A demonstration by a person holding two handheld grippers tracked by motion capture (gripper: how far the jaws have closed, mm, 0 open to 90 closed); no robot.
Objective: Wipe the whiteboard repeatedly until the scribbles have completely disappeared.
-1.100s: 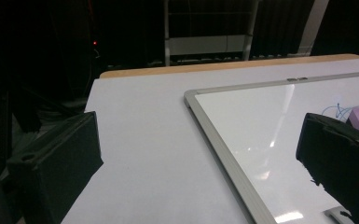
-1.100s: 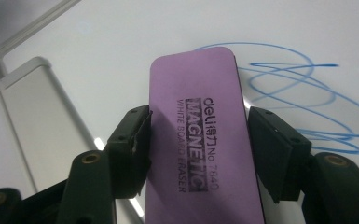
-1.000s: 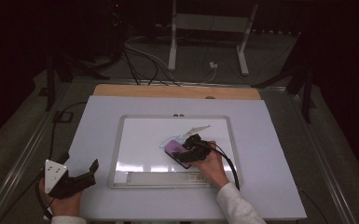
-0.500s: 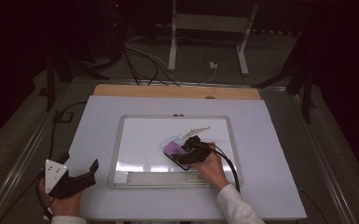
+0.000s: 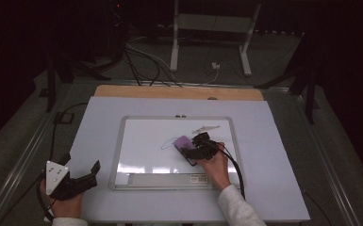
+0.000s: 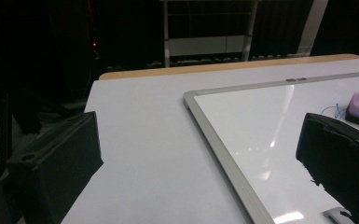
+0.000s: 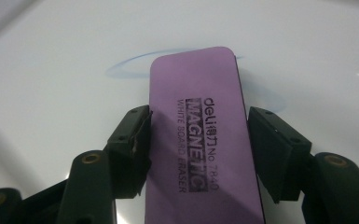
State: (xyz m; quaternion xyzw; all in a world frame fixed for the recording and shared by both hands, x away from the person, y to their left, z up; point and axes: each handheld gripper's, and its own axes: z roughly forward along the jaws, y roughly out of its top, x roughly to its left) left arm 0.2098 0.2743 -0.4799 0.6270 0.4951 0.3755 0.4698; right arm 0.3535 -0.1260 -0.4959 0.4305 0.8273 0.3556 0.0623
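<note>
Glossy whiteboard (image 5: 160, 146) with brushed-metal frame; smooth matt purple plastic eraser (image 7: 200, 135); matt pale surface (image 5: 283, 155) edged in wood.

Hidden and cut-off parts

The whiteboard eraser (image 7: 205, 140) runs off the frame at 6 o'clock; its felt underside is hidden. The blue marker line (image 7: 135, 63) disappears behind its 12 o'clock end.

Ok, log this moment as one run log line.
right gripper: shut on purple rectangular whiteboard eraser | eraser: flat on white framed whiteboard, over blue pen loop | left gripper: open, off the board
</note>
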